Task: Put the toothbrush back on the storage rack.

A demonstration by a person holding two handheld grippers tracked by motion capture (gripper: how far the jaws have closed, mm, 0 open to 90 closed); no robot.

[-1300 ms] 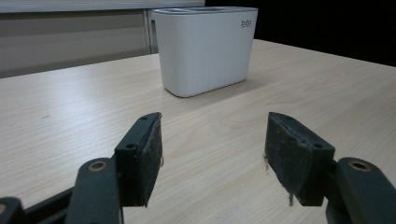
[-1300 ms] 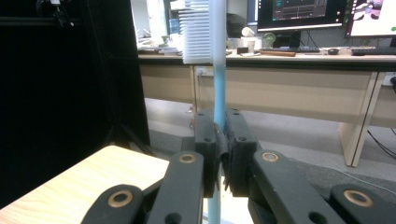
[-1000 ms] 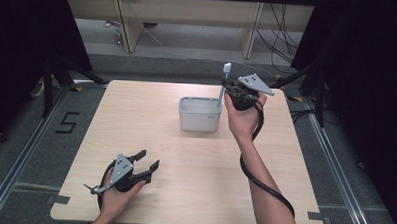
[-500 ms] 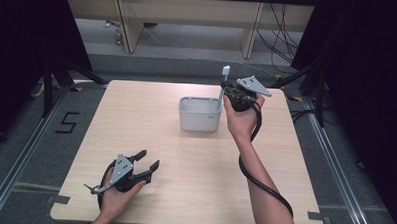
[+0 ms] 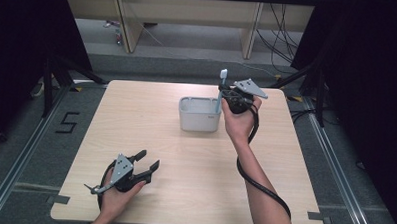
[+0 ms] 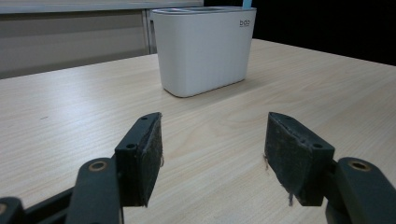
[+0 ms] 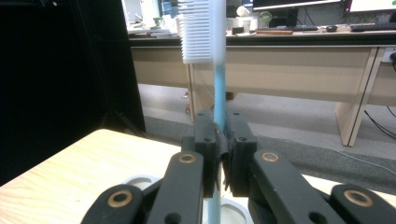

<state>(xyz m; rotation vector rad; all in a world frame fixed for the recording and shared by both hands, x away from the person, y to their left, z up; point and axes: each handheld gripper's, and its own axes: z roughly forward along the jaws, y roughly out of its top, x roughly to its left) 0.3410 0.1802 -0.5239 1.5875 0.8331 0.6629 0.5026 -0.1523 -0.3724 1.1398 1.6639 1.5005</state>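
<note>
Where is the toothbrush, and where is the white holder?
toothbrush [image 7: 195, 32], right gripper view, on the white bristles.
white holder [image 6: 201, 51], left gripper view, on its front wall.
right gripper [image 5: 229, 95], high view, at the jaws clamping the toothbrush handle.

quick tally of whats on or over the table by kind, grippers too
toothbrush: 1
white holder: 1
grippers: 2, left gripper and right gripper
total: 4

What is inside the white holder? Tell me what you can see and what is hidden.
A toothbrush stands in the holder, bristles up, handle clamped by the right gripper. Its lower end is hidden by the wall, as is the holder's bottom.
</note>
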